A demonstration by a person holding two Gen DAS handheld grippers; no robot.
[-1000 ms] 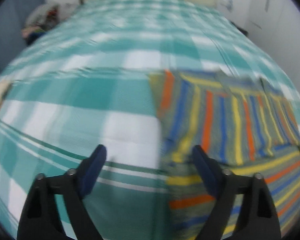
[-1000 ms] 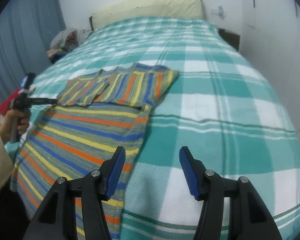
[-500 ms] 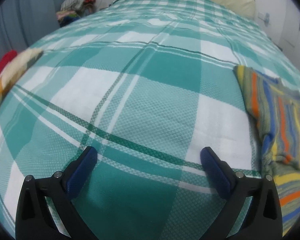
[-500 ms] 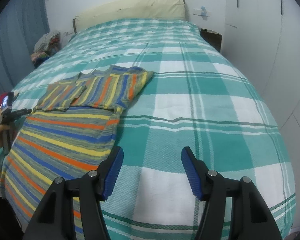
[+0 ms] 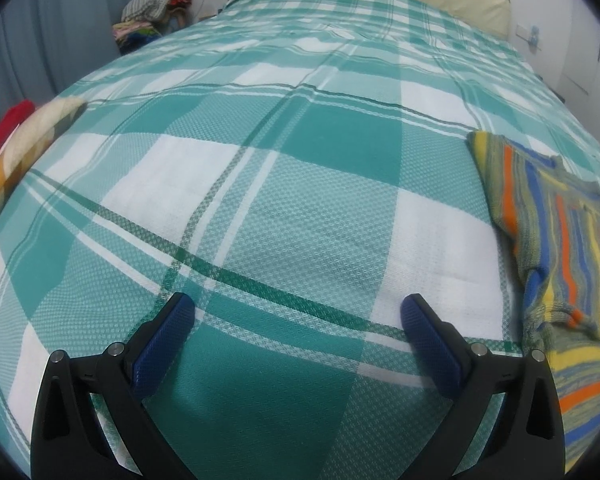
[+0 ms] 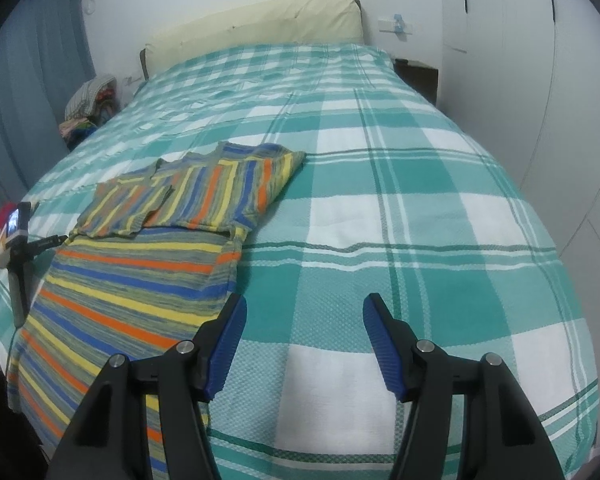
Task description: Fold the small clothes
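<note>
Left wrist view: the left gripper (image 5: 298,312) is hanging over bare bedspread (image 5: 300,152) with its jaws spread as wide as they go, having just been opening, nothing between the blue ribbed pads (image 5: 424,332). The striped sweater (image 5: 556,248) is lying at 3 o'clock, near the frame edge, well off the gripper's line. Likely risk: closing from here would be pinching the bedspread's waffle weave instead of the knit, since the pads are sitting over bare plaid. At 9 o'clock some cream and red fabric (image 5: 24,136) is showing; a clothes pile (image 5: 156,8) is sitting at 11 o'clock beside the bed.

Right wrist view: the right gripper (image 6: 304,320) is standing partly open and empty, with the sweater (image 6: 140,272) at 9 to 10 o'clock, its right edge touching the left pad's outline. Both sleeves are lying folded in across the chest, and the body is running down over the bed's near edge. The left gripper (image 6: 56,240) is showing at 9 o'clock, just beside the sweater's shoulder. The knit looks soft, floppy, loosely ribbed; the overhanging hem is probably going to drag the folded sleeves askew if only one side is lifted. The headboard cushion (image 6: 260,20) is lying at 12 o'clock.
</note>
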